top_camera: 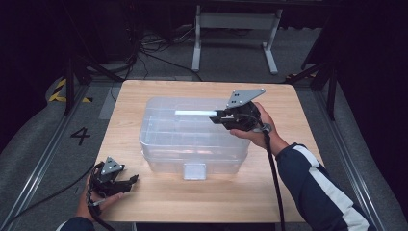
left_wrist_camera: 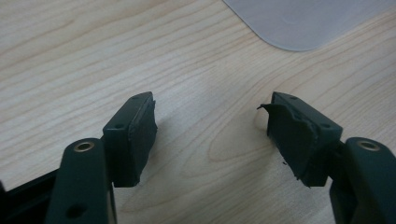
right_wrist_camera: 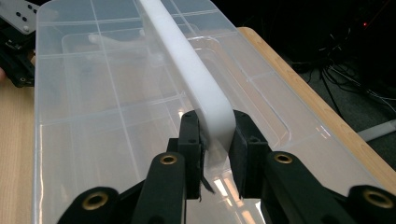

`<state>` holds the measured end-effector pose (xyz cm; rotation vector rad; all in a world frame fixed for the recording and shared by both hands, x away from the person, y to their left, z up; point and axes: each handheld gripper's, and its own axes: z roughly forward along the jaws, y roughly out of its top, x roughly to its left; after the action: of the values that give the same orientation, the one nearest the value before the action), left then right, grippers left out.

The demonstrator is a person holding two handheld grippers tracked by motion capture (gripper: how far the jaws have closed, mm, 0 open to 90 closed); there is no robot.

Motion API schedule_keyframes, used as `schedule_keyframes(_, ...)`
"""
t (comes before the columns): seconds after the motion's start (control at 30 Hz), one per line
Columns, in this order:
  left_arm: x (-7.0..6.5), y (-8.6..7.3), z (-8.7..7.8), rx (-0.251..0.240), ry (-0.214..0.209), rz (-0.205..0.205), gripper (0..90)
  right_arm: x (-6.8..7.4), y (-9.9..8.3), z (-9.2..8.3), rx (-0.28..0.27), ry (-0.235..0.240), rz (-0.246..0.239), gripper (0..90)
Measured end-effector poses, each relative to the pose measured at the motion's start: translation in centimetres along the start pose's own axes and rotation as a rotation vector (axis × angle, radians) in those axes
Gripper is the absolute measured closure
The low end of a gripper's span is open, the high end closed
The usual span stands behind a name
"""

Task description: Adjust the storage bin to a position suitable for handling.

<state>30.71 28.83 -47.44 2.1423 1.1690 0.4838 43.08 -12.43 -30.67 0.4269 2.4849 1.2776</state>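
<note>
A clear plastic storage box (top_camera: 192,139) with a lid stands in the middle of the wooden table (top_camera: 144,202). A white handle (top_camera: 192,112) runs along the top of its lid. My right gripper (top_camera: 214,117) reaches in from the right and is shut on the near end of that handle (right_wrist_camera: 187,60), with both pads pressed against its sides (right_wrist_camera: 215,144). My left gripper (top_camera: 132,180) rests low at the table's front left corner, apart from the box. Its jaws stand open over bare wood (left_wrist_camera: 210,135), with nothing between them. A corner of the box (left_wrist_camera: 299,23) shows beyond it.
A clear latch (top_camera: 194,171) sticks out at the box's front side. A white desk frame (top_camera: 235,29) and cables (top_camera: 144,48) lie on the floor beyond the table. Dark metal rails (top_camera: 43,159) run along both sides. The left gripper (right_wrist_camera: 16,37) shows past the box.
</note>
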Motion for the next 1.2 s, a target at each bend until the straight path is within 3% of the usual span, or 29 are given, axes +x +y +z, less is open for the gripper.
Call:
schedule_keyframes(0.2, -0.1, 0.8, -0.8, -0.026, -0.024, 0.032, 45.2, -0.3, 0.1, 0.0, -0.001, 0.012, 0.014, 76.7)
schedule_keyframes(0.43, -0.8, 3.1, -2.7, -0.094, -0.017, 0.079, 54.9, -1.0, 0.5, -0.1, 0.0, 0.032, 0.026, 76.7)
schedule_keyframes(0.63, -1.0, 4.4, -3.8, -0.143, -0.027, 0.076, 64.2, -1.7, 1.2, -0.2, 0.008, 0.043, 0.043, 76.2)
schedule_keyframes(0.87, -1.4, 6.1, -4.4, -0.207, -0.069, 0.09, 76.9, -2.4, 2.0, -0.4, 0.012, 0.037, 0.048, 75.2)
schedule_keyframes(1.03, -1.8, 6.8, -4.4, -0.233, -0.106, 0.074, 82.7, -2.8, 2.4, -0.5, 0.015, 0.035, 0.046, 74.4)
schedule_keyframes(1.2, -2.3, 7.6, -4.1, -0.248, -0.113, 0.107, 86.3, -2.9, 2.6, -0.5, 0.016, 0.032, 0.046, 74.0)
